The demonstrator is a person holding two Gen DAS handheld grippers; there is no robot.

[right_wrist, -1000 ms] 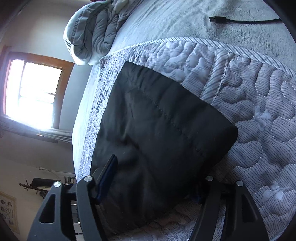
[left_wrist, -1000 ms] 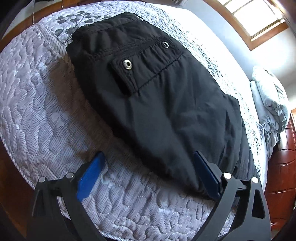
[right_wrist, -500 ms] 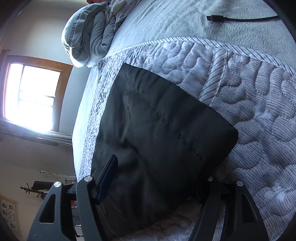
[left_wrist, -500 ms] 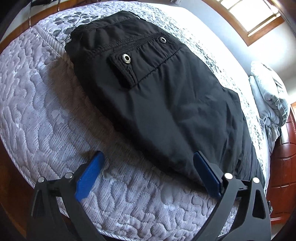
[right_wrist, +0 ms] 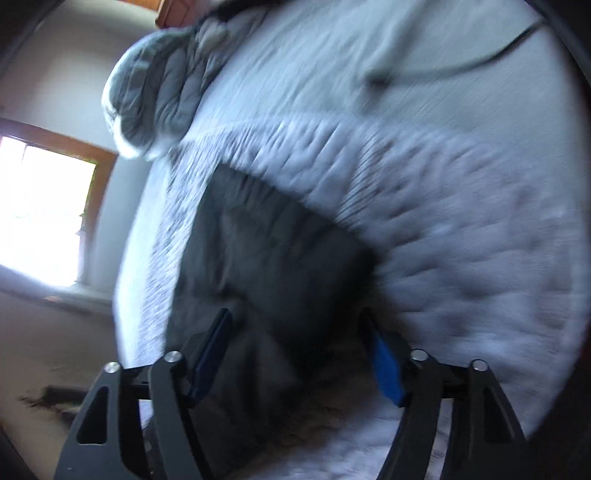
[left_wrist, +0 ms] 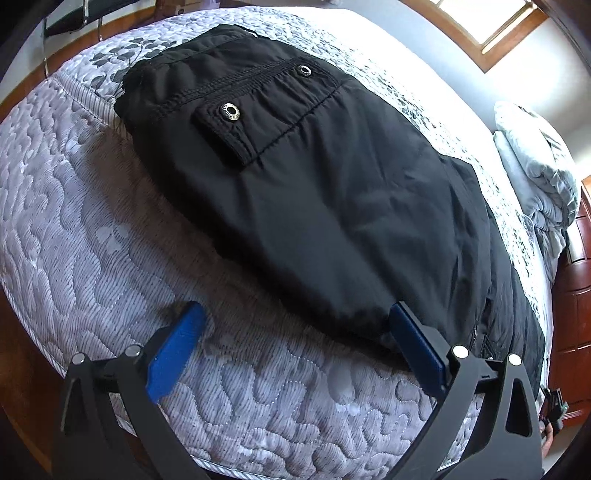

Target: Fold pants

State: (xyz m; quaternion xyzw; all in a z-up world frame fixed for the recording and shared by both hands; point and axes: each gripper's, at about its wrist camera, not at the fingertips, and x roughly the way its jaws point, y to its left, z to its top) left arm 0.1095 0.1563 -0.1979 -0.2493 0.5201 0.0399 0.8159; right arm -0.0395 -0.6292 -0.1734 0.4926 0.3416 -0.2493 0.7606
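Observation:
Black pants (left_wrist: pixel 325 192) lie folded lengthwise on a grey quilted mattress (left_wrist: pixel 74 240), waistband and snap pocket flap at the far end. My left gripper (left_wrist: pixel 295 325) is open and empty at the near edge of the pants, its right finger beside the fabric. In the blurred right wrist view the hem end of the pants (right_wrist: pixel 266 266) lies between the fingers of my right gripper (right_wrist: pixel 295 332), which is open, jaws wide either side of the cloth.
A bunched grey duvet (left_wrist: pixel 535 166) (right_wrist: pixel 159 99) sits at the head of the bed. A dark cable (right_wrist: pixel 461 62) lies on the sheet. A wooden window frame (left_wrist: pixel 480 33) and reddish wooden furniture (left_wrist: pixel 576 295) border the bed.
The left gripper has drawn back slightly from the pants. The right gripper has moved fast, blurring its view; the pants now sit lower between its fingers.

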